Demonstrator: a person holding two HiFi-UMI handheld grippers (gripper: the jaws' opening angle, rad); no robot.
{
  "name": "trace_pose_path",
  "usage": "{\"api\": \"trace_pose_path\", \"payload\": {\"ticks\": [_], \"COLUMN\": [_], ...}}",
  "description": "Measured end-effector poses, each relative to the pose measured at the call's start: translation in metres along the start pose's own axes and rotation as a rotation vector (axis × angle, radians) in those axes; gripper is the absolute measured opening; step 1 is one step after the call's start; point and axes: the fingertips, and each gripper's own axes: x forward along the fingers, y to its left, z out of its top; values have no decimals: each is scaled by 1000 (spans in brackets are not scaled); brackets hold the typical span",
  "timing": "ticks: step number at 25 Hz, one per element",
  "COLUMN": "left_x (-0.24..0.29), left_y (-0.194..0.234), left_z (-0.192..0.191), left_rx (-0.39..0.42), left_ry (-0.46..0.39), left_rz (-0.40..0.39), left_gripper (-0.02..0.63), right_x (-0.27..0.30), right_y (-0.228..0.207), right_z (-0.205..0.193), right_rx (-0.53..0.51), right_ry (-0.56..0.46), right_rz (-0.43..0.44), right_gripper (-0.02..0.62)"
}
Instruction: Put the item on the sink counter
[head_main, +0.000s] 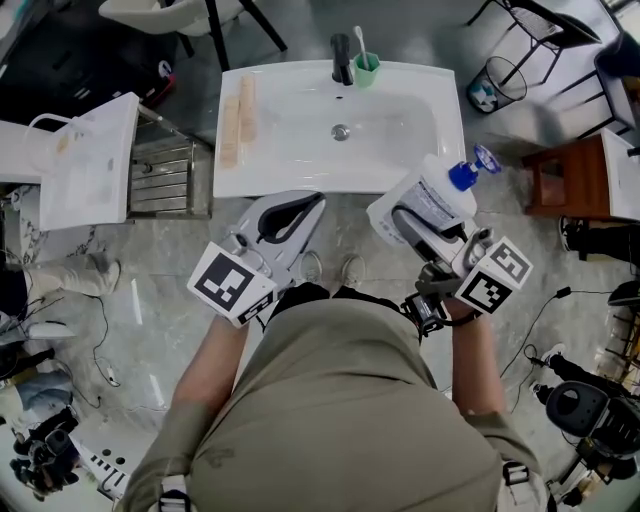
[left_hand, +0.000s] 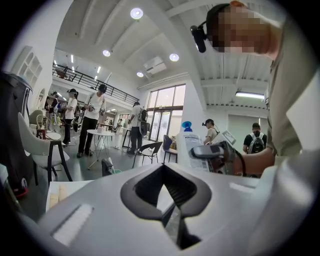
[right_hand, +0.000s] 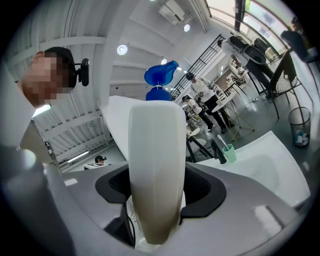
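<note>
Grippers first: left gripper (head_main: 305, 205) is clamped shut w/ nothing in it, pointing at the front edge of the white sink tabletop (head_main: 228, 182). Right gripper (head_main: 415, 215) is squeezing a white bottle (head_main: 437, 195) w/ a blue pump (head_main: 462, 175). The bottle's tilted over the tabletop's front right corner, approx 4 o'clock from the drain (head_main: 341, 131). Wooden blocks (head_main: 238, 120) sit at 9 o'clock. At the far edge, 12 o'clock: black faucet (head_main: 342, 58), green cup (head_main: 366, 70) w/ toothbrush (head_main: 360, 42).

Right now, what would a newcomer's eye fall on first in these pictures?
The white plastic pump bottle with a blue top, clamped in the right gripper at the white ceramic sink's front right corner. Then the left gripper, shut and empty beside it, and the green toothbrush cup by the black tap.
</note>
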Motion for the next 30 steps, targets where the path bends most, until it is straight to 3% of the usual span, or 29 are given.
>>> {"api": "trace_pose_path", "payload": {"ticks": [14,30], "left_x": [24,24], "left_y": [-32,-23], "left_z": [0,-3], "left_rx": [2,-10], "left_ry": [6,-10], "left_rz": [49,83], "left_gripper": [6,6], "right_x": [-39,-36], "right_y": [-19,-28], "right_z": [12,14], "right_rx": [4,0], "right_ry": [4,21], "right_rz": [37,39], "right_gripper": [276,276]}}
